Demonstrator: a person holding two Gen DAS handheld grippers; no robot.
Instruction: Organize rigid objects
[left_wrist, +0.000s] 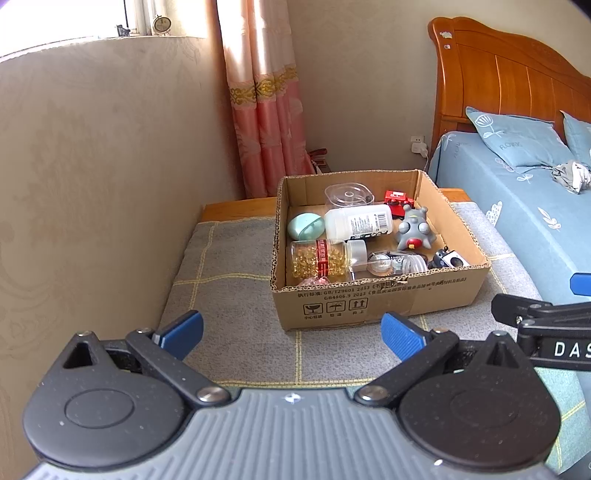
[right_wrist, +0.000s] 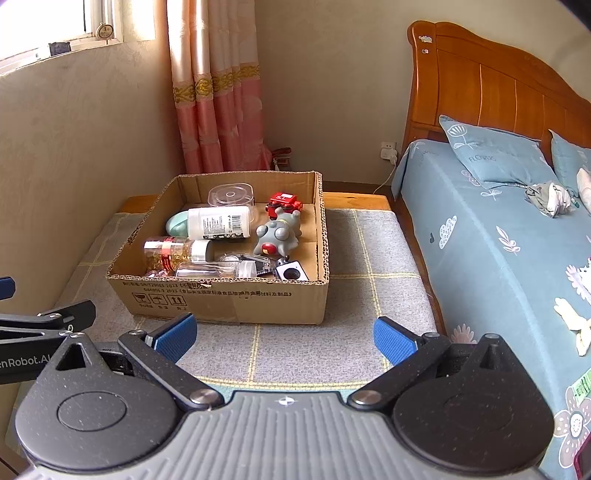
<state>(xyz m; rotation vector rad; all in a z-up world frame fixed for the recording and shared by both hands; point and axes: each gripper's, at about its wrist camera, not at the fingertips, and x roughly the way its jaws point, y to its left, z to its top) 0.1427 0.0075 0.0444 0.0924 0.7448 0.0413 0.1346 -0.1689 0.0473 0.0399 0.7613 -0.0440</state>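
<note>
A cardboard box (left_wrist: 376, 254) sits on a grey checked mat (left_wrist: 236, 295) that covers a low wooden desk (left_wrist: 236, 208), between the wall and a bed (left_wrist: 517, 206). Both grippers hang in front of the box, short of its near wall, and neither touches it.

The left gripper (left_wrist: 291, 332) has its blue pads spread wide with nothing between them; the box lies ahead and a little to its right. The right gripper (right_wrist: 284, 338) is likewise spread and empty, with the box ahead and to its left.

Inside the box lie a white bottle (left_wrist: 358, 223) on its side, a mint green case (left_wrist: 306, 226) just beside it, a clear round container (left_wrist: 347, 195) behind them, and a red toy truck (left_wrist: 398, 202) near the far right corner. A grey toy figure (left_wrist: 414, 230) sits in front of the truck. A clear jar of yellow capsules (left_wrist: 325, 258) lies along the near wall, beside some clear plastic pieces (left_wrist: 391, 263) and a small black and white gadget (left_wrist: 448, 260) in the near right corner.
</note>
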